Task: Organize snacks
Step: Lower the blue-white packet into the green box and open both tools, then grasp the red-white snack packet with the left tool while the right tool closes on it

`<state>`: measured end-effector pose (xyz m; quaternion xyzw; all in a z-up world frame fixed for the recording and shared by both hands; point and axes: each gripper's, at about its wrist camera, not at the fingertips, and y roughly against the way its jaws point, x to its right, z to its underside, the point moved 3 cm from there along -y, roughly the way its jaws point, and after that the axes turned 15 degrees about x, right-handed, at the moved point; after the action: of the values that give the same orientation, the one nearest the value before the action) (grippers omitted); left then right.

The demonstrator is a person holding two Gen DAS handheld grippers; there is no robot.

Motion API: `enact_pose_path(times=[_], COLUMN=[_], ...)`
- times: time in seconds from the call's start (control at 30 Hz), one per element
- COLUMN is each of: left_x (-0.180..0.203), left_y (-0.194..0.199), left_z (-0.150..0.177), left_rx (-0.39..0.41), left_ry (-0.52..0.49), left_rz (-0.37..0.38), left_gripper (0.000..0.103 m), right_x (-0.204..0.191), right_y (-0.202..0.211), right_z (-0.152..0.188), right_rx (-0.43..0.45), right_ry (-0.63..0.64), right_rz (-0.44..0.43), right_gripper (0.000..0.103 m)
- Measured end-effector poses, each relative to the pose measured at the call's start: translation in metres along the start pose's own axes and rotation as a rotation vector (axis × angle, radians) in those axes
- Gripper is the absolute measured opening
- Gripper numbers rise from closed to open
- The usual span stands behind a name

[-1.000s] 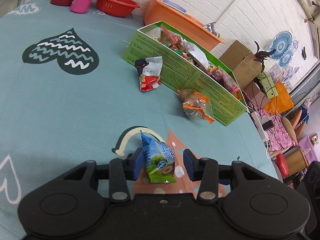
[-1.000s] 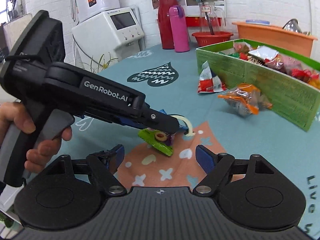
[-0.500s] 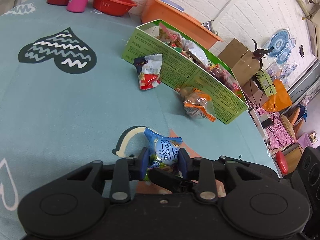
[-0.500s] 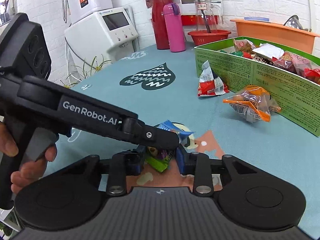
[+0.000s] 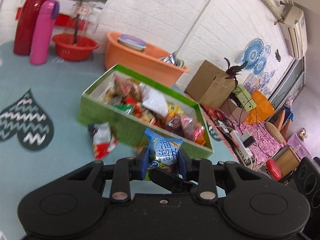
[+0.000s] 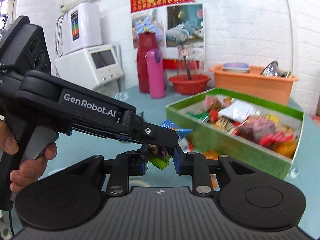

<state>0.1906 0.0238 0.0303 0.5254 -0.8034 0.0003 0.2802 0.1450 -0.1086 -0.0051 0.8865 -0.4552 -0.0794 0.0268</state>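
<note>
A blue and green snack packet [image 5: 167,150] hangs above the teal tablecloth [image 5: 50,84], and my left gripper [image 5: 164,159] is shut on it. In the right wrist view the left gripper [image 6: 160,138] reaches in from the left over the packet's blue end [image 6: 183,131]. My right gripper [image 6: 161,158] has its jaws closing on the packet's green lower end [image 6: 161,159], pads against it. The green box [image 5: 128,124] full of snacks stands just beyond, also seen from the right as the green box [image 6: 230,144]. A red and white packet [image 5: 102,142] lies against the box's front wall.
An orange packet [image 6: 212,155] peeks out below the box. A red flask [image 5: 28,20], pink bottle [image 5: 43,34], red basin [image 5: 75,47] and orange tub [image 5: 140,60] stand at the table's back. A hand [image 6: 30,160] holds the left gripper's handle.
Both grippers closed on the blue and green packet, first the left, then the right. They lifted it off the table together, and both views have tilted up toward the green box.
</note>
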Motion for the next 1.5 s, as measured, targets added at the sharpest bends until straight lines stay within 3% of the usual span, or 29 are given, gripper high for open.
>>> enact_pose_path(times=[0.23,0.53,0.6,0.63,0.67,0.7,0.73,0.8,0.83,1.07,1.2,1.4,1.5], left_x=[0.007,-0.03,-0.039,-0.043,-0.047,-0.05,-0.053,-0.057,-0.059,-0.054,-0.057,-0.075,-0.078], left_y=[-0.049,-0.103,-0.112,-0.115,-0.115,-0.113,-0.109,-0.102,-0.099,-0.058,-0.031,-0.047,-0.062], left_z=[-0.031,-0.048,-0.046,-0.044,-0.041,-0.039,-0.037,-0.036,-0.036,-0.037,-0.028,0.001,0.008], left_rx=[0.054,0.053,0.03,0.015,0.009,0.019,0.032,0.038,0.039,0.087,0.129,0.026,0.011], left_ry=[-0.043,-0.013,-0.015,-0.011,-0.005,-0.004,-0.007,-0.01,-0.005,-0.002,-0.037,0.0,-0.007], left_rz=[0.035,0.009,-0.009,-0.024,-0.046,-0.062,-0.069,-0.077,-0.081,-0.101,-0.149,-0.196,-0.223], left_gripper=[0.043,0.044,0.058,0.071,0.1,0.103,0.103,0.103,0.103,0.103,0.103,0.103,0.103], right_x=[0.037,0.071,0.074,0.075,0.076,0.077,0.076,0.075,0.074,0.065,0.057,0.056,0.052], right_y=[-0.022,-0.08,-0.089,-0.095,-0.1,-0.104,-0.104,-0.1,-0.098,-0.075,-0.047,-0.01,0.0], right_z=[-0.026,-0.026,-0.021,-0.017,-0.014,-0.01,-0.007,-0.003,-0.002,-0.012,-0.017,-0.006,0.004], right_rx=[0.071,0.076,0.071,0.063,0.048,0.028,0.02,0.028,0.033,0.051,0.001,-0.047,-0.074], right_ry=[0.022,0.003,0.012,0.02,0.039,0.065,0.089,0.128,0.134,0.113,0.119,0.022,-0.008], right_rz=[0.053,0.078,0.087,0.097,0.118,0.142,0.156,0.162,0.167,0.155,0.167,0.173,0.158], right_gripper=[0.045,0.044,0.046,0.047,0.054,0.061,0.064,0.098,0.102,0.103,0.103,0.103,0.103])
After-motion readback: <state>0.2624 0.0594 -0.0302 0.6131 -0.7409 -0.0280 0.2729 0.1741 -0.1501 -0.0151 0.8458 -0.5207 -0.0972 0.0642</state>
